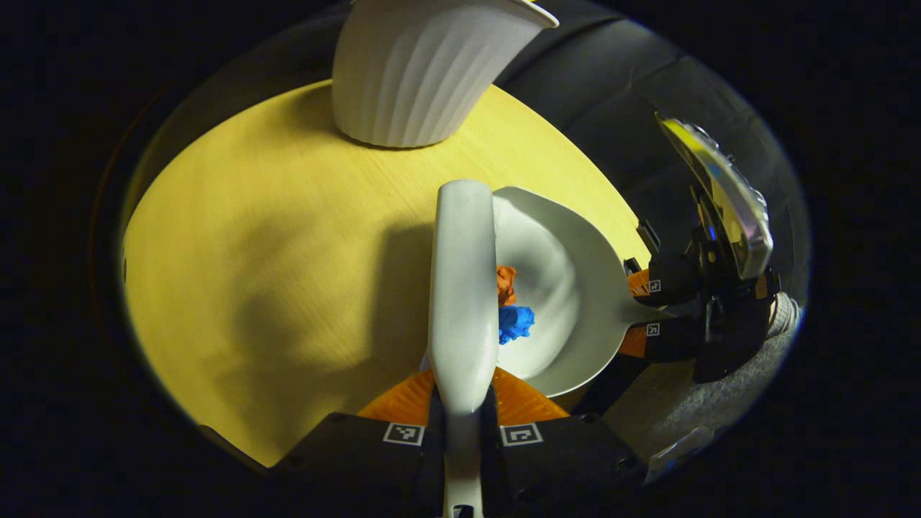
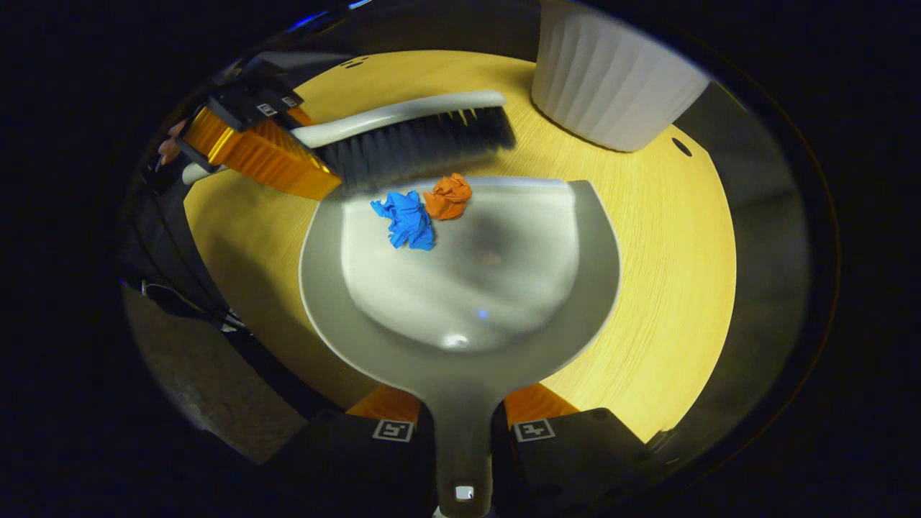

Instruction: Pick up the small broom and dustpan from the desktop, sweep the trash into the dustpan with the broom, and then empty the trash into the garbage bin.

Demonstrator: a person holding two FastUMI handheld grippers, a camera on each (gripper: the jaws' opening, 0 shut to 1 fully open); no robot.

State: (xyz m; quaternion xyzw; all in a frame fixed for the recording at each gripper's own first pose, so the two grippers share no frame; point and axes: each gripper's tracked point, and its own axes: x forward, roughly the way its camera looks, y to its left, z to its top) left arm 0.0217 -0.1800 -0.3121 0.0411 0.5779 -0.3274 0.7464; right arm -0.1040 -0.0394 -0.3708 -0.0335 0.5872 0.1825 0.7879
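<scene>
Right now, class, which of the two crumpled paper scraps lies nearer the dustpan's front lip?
The orange scrap: it sits at the dustpan's front lip by the broom, while the blue scrap lies farther inside.

— What lies under it all?

— A yellow wooden tabletop (image 1: 288,237), with a fine grain running across it. In the right gripper view the same tabletop (image 2: 669,237) has a small dark hole near its far edge, and two more small holes at the far left.

— Any marks on it?

— Soft shadows fall across it in the left gripper view.

— And around the tabletop?

— A dark wall behind it. Below its edge, a grey speckled floor (image 1: 691,403), which also shows at the lower left of the right gripper view (image 2: 216,388).
</scene>
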